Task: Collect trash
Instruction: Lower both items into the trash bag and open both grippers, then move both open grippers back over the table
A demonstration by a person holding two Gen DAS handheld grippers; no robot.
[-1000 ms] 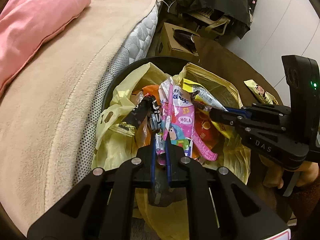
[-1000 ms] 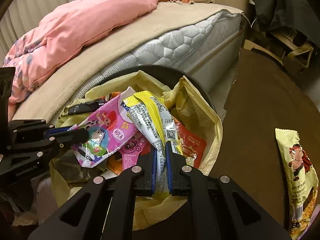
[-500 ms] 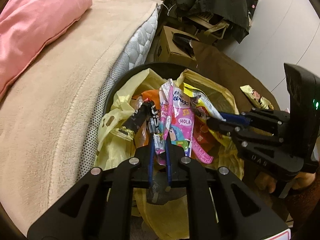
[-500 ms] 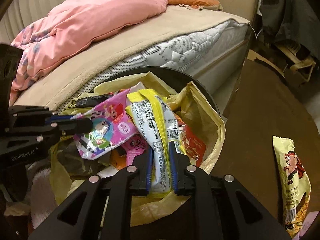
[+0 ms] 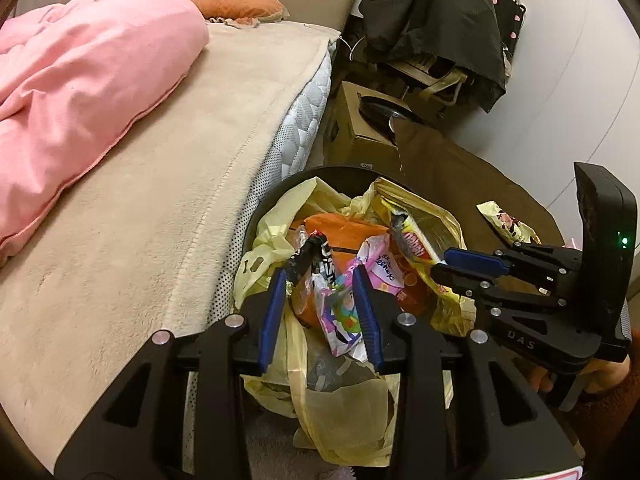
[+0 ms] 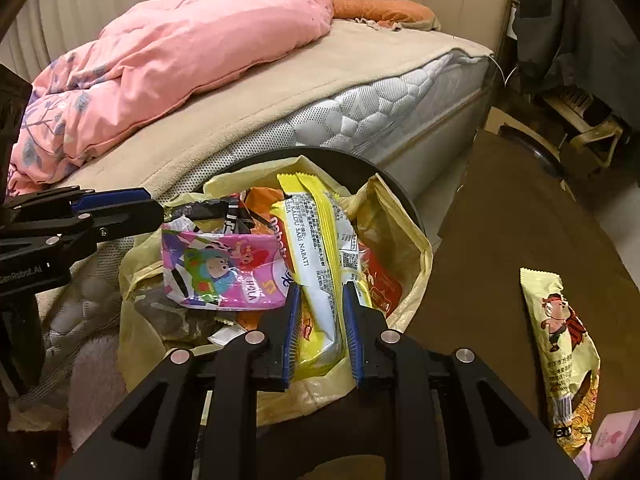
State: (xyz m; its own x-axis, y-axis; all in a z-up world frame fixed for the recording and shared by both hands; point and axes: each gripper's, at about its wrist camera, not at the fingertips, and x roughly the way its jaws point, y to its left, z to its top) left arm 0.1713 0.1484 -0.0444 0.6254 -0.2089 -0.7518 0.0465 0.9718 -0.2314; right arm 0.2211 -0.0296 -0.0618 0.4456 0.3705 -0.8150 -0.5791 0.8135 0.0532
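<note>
One round black bin, lined with one yellow bag, stands hard against the mattress edge, and it is heaped nearly to the rim with wrappers. Two grippers hang over it. The left gripper has its jaws spread apart, a pink cartoon wrapper lying loose between them on the pile. The right gripper is spread too, a yellow-and-white wrapper resting between its fingers on the heap. One more snack packet lies alone on the brown rug, well apart from the bin, with open floor around it.
</note>
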